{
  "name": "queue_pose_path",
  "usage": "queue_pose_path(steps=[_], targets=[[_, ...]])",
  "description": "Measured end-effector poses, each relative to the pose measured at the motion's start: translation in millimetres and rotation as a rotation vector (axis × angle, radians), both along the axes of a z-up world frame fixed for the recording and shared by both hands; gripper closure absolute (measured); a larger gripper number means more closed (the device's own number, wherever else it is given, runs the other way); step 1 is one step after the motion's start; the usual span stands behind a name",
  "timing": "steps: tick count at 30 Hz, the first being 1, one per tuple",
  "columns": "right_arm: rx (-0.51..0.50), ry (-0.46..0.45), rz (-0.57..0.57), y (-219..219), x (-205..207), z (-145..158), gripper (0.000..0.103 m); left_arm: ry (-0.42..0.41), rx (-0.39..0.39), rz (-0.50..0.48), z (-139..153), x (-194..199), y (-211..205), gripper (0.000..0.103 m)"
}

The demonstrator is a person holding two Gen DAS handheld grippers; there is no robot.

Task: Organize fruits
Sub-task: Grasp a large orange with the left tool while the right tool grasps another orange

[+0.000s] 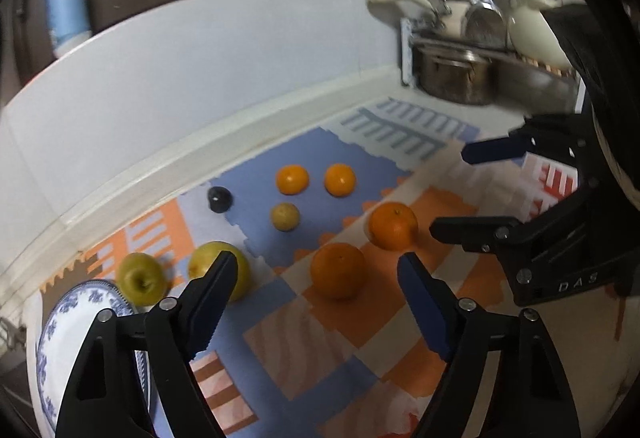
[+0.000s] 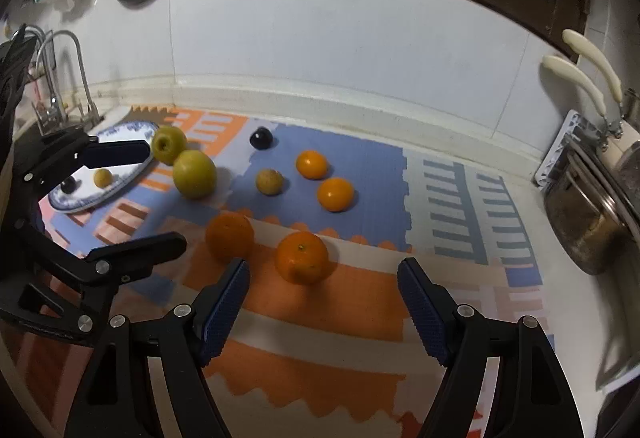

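Observation:
Fruit lies on a patterned mat. Two large oranges (image 1: 338,270) (image 1: 393,226) sit nearest, also in the right wrist view (image 2: 229,236) (image 2: 302,257). Two small oranges (image 1: 292,179) (image 1: 340,179), a small yellow-brown fruit (image 1: 285,216) and a dark plum (image 1: 219,199) lie further back. Two green-yellow apples (image 1: 142,278) (image 1: 240,274) sit by a blue-and-white plate (image 1: 76,318). The plate (image 2: 120,181) holds a small yellow fruit (image 2: 103,177) and a dark fruit (image 2: 69,184). My left gripper (image 1: 316,270) is open and empty over the near orange. My right gripper (image 2: 324,274) is open and empty before the other.
A white tiled wall (image 2: 340,49) backs the counter. A metal pot (image 1: 452,77) and hanging utensils stand at the right, also in the right wrist view (image 2: 588,222). A tap (image 2: 68,77) stands at the far left. A blue bottle (image 1: 66,9) stands on the ledge.

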State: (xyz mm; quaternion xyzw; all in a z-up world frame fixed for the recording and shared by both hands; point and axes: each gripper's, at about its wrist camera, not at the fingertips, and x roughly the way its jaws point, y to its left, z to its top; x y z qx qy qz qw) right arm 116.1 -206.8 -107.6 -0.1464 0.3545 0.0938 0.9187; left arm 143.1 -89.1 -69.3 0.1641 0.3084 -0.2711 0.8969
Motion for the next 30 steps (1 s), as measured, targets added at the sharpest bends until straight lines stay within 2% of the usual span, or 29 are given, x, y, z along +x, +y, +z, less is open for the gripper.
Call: queue_pose_path(steps=[9,13,19,24,26,28,30], targets=[[0.006,0.077,0.038,-3,23,-22,0.027,0.072,0.026,-0.058,-22,18,-11,0.032],[0.008,0.106,0.049,-4,33,-30,0.034,0.108,0.027,-0.074,-28,24,-13,0.037],[0.039,0.138,0.074,-3,45,-38,0.037,0.141,0.024,-0.084,-32,30,-13,0.045],[0.048,0.158,0.1,1,50,-44,0.046,0.179,-0.002,-0.089,-35,36,-13,0.054],[0.067,0.169,0.104,1,52,-45,0.053,0.198,-0.017,-0.099,-36,37,-14,0.061],[0.086,0.173,0.105,1,51,-45,0.06,0.204,-0.023,-0.096,-35,37,-14,0.062],[0.082,0.167,0.093,1,51,-45,0.06,0.21,-0.03,-0.087,-35,37,-13,0.063]])
